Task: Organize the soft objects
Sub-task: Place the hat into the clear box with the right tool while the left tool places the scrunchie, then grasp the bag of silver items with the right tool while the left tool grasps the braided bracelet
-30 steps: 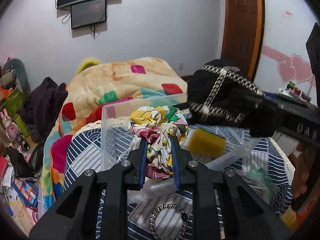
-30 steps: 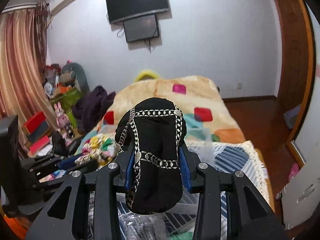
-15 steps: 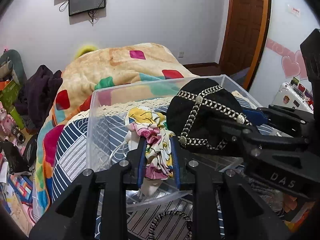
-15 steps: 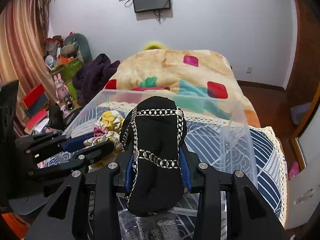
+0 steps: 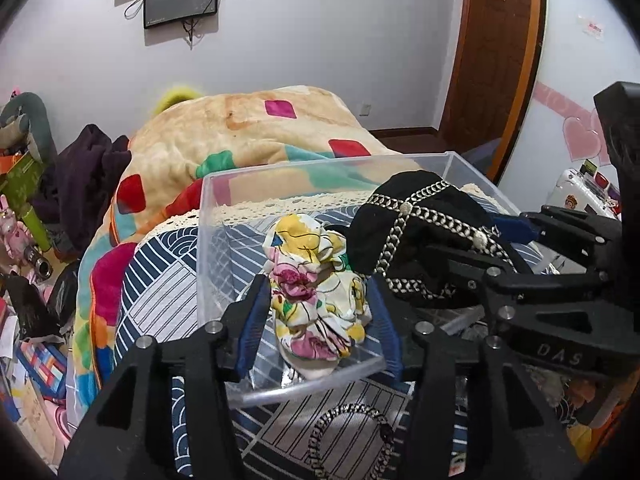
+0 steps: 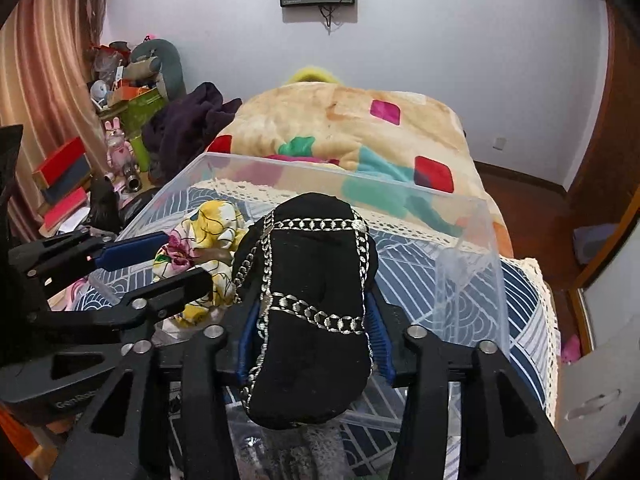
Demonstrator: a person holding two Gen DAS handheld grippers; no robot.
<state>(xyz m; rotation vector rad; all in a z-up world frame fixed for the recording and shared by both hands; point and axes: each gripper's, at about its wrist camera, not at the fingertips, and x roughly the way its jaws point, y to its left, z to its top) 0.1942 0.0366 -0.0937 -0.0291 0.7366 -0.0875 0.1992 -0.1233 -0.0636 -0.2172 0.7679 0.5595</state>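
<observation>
Over on the far left, clutter is stacked against the curtain: red boxes (image 6: 60, 168), a pink bunny toy (image 6: 117, 145) and a dark purple garment (image 6: 188, 124) heaped by the bed. Next comes the left gripper (image 5: 318, 316), its blue-padded fingers (image 5: 252, 320) spread wider than a moment ago, so the floral cloth bundle (image 5: 318, 296) sits loosely between them, touching at most lightly. The bundle hangs over the near part of the clear plastic bin (image 5: 208, 240), which rests on a blue-and-white striped cover (image 5: 160, 292) with a lace edge. Below the bin's near wall a beaded bracelet (image 5: 352, 436) lies on the cover.

Just to the right, pressing against the bundle, is the black chain-trimmed pouch (image 6: 316, 304). The right gripper (image 6: 314, 340) pinches it between its blue pads, holding it over the bin's near edge; the pouch hides most of the fingers and the bin floor behind it. Beyond the bin lies a tan blanket (image 6: 352, 128) with coloured patches, and on the far right a brown wooden door (image 5: 496, 48).
</observation>
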